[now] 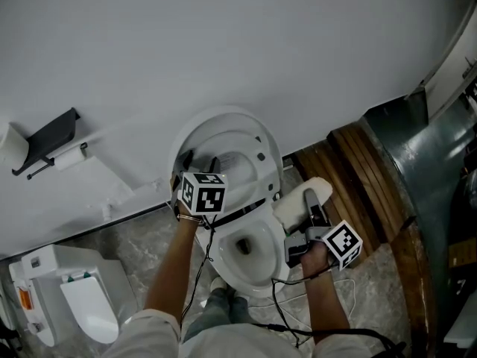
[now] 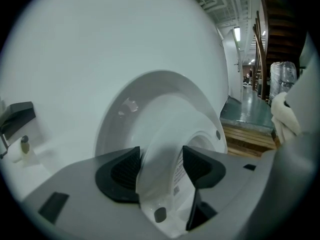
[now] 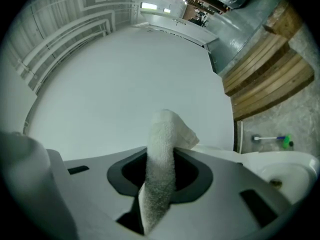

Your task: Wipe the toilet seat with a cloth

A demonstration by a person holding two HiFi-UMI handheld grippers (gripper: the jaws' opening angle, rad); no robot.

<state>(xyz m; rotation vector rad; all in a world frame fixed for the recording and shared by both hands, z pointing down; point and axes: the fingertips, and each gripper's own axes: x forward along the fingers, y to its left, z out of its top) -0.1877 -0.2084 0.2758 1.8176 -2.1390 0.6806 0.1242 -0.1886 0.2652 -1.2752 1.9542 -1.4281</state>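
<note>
White wall (image 1: 223, 36) rises behind the toilet, whose toilet seat (image 2: 162, 144) stands lifted. Your left gripper (image 2: 160, 166) clamps the seat's rim between both pads, steadying it. Your right gripper (image 3: 160, 176) pinches the cloth (image 3: 161, 149), held beside the bowl (image 1: 261, 274) and apart from the seat. Wiping seems yet to begin, though no view shows a cleaned patch either way

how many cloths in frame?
1 cloth: clamped in the right gripper, held right of the bowl. The left gripper grips the raised seat, no cloth. Others may be hidden.
</note>
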